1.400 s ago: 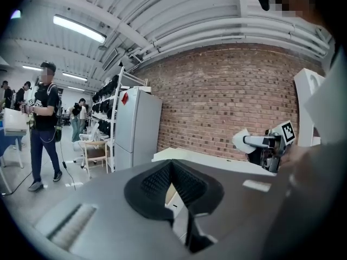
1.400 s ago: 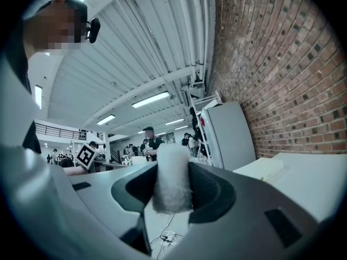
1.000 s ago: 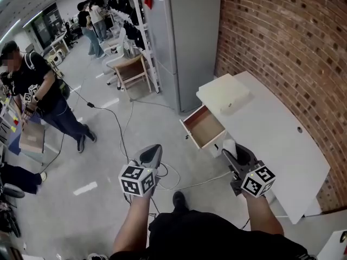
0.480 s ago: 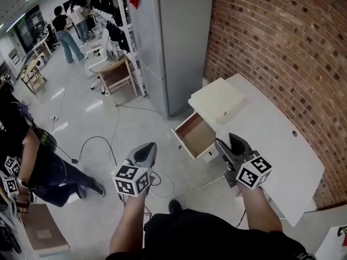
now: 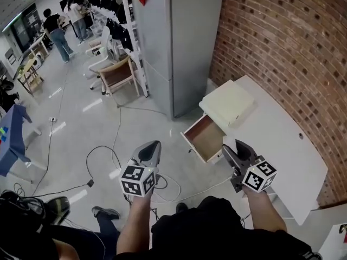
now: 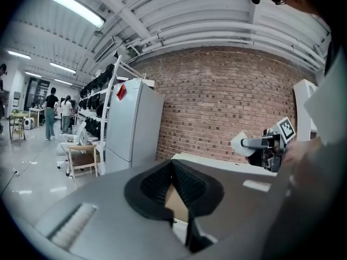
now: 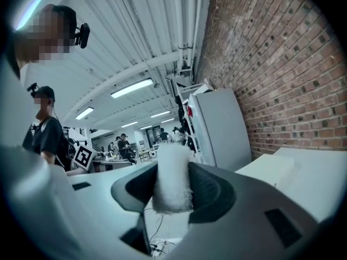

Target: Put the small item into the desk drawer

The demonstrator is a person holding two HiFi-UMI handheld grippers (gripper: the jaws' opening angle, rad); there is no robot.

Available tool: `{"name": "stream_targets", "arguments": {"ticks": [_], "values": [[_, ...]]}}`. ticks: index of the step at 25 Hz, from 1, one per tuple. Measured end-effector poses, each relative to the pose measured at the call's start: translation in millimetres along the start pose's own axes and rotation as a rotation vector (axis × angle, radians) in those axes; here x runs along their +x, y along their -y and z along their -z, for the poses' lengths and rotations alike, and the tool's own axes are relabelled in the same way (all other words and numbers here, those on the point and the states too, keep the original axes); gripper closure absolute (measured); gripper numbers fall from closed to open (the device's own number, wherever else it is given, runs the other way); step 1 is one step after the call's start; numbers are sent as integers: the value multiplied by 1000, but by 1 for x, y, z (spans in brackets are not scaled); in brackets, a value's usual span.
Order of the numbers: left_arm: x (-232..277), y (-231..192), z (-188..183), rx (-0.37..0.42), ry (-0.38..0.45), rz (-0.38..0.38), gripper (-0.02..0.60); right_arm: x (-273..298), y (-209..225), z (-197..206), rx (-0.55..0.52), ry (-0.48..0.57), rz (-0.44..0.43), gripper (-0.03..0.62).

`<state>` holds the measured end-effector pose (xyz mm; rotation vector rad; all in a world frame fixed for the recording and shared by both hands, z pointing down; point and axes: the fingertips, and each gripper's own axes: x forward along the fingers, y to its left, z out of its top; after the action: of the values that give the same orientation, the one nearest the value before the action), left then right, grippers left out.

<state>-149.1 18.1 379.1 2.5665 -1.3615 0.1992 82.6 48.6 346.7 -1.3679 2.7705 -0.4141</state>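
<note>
My right gripper (image 7: 172,187) is shut on a small white fuzzy roll (image 7: 172,175), which stands upright between its pads. In the head view the right gripper (image 5: 237,149) hovers just in front of the open wooden drawer (image 5: 206,138) of the white desk (image 5: 282,145); the drawer looks empty. The left gripper (image 5: 152,149) is held out over the floor to the left of the drawer, shut with nothing in it. In the left gripper view its fingertips meet (image 6: 172,163), and the right gripper with the white roll (image 6: 242,143) shows at the right.
A cream flat box (image 5: 227,103) lies on the desk's far end. A tall grey cabinet (image 5: 181,42) stands behind the drawer, a brick wall (image 5: 282,47) along the right. Cables (image 5: 162,182) trail on the floor; a wooden chair (image 5: 116,76) and people stand further back.
The view has swung: the person with the box at the left has left the picture. Both grippers travelled along with me and keep their pose. The white roll stays clamped.
</note>
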Motion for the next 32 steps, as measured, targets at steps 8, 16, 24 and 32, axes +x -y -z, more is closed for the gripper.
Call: {"name": "stream_targets", "arguments": {"ticks": [8, 16, 24, 32], "values": [[5, -43, 22, -74, -8, -36, 569, 49, 0, 12, -6, -48, -40, 428], [42, -79, 27, -82, -66, -58, 571, 111, 31, 28, 48, -91, -76, 430], [108, -108, 49, -156, -140, -44, 569, 170, 73, 56, 106, -163, -100, 430], [192, -122, 45, -137, -204, -33, 571, 208, 138, 73, 114, -218, -105, 430]]}}
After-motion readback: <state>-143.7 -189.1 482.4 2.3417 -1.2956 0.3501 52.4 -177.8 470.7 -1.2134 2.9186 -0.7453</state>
